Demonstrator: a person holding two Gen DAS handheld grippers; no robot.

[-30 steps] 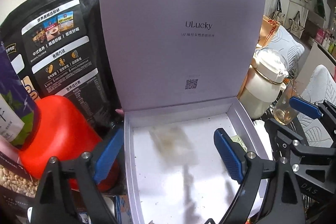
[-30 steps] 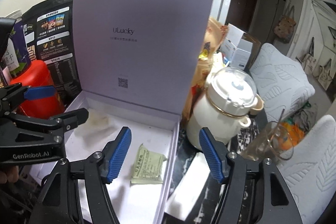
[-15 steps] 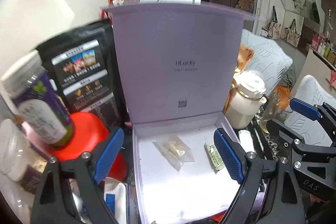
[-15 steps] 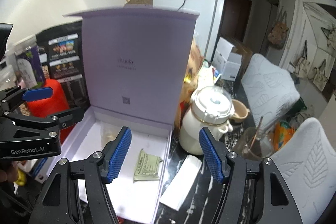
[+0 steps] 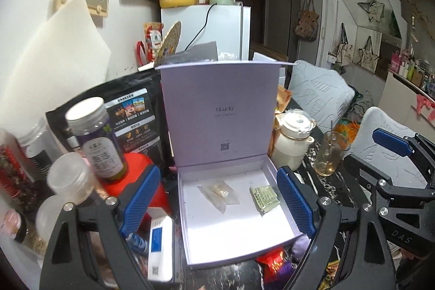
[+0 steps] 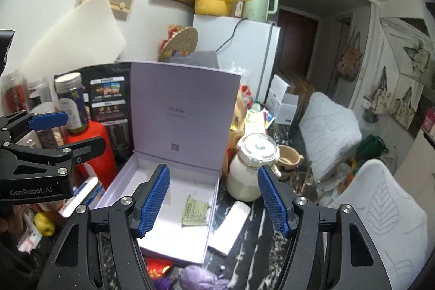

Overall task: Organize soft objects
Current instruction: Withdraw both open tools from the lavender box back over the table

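An open lilac box (image 5: 239,230) with its lid upright stands on the cluttered dark table; it also shows in the right wrist view (image 6: 174,233). Inside lie a clear plastic sachet (image 5: 218,193) and a small green packet (image 5: 265,196), which also shows in the right wrist view (image 6: 195,212). A purple soft object (image 6: 199,277) and a red one (image 5: 273,261) lie in front of the box. My left gripper (image 5: 217,201) is open and empty, held back above the box. My right gripper (image 6: 213,200) is open and empty, over the box's right edge.
Left of the box stand a red container (image 5: 136,170), a purple-label jar (image 5: 98,137), clear bottles and a black pouch (image 5: 127,110). Right of it stand a white pot (image 6: 251,167), a glass (image 5: 329,154) and a white flat packet (image 6: 231,224). A white fridge (image 6: 244,53) is behind.
Both grippers have pulled back and up from the box, so the whole box and the surrounding clutter now show. Both stay open and empty.
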